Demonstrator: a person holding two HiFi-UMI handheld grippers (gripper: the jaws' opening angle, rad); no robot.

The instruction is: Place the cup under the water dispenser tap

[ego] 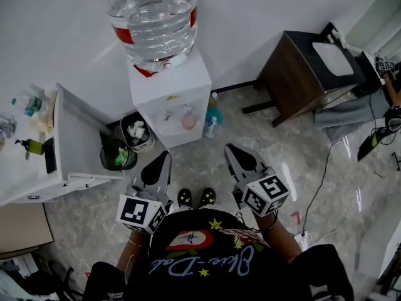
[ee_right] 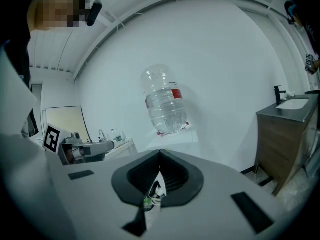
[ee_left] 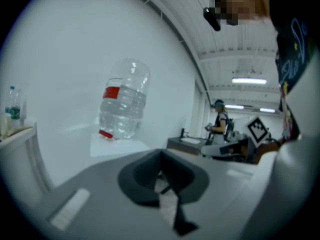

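The left gripper (ego: 167, 157) and right gripper (ego: 229, 149) are both pointing toward the far wall with jaws pressed together on nothing. What looks like the pink cup (ego: 188, 120) is sitting, seemingly upright, in the recess of the water dispenser (ego: 170, 83), straight ahead between the two grippers and with neither plainly nearer. Nothing is standing in the way on the floor between, though a teal bottle (ego: 212, 115) is crowding the dispenser's right side and two bins (ego: 135, 134) its left.

Office break corner, by the look of it: a water dispenser (ego: 169, 99) against the white wall (ego: 62, 30), waste bins (ego: 139, 147) just left of it, a sink cabinet (ego: 291, 86) to its right, cables (ego: 321, 179) trailing across the tiled floor (ego: 276, 155).
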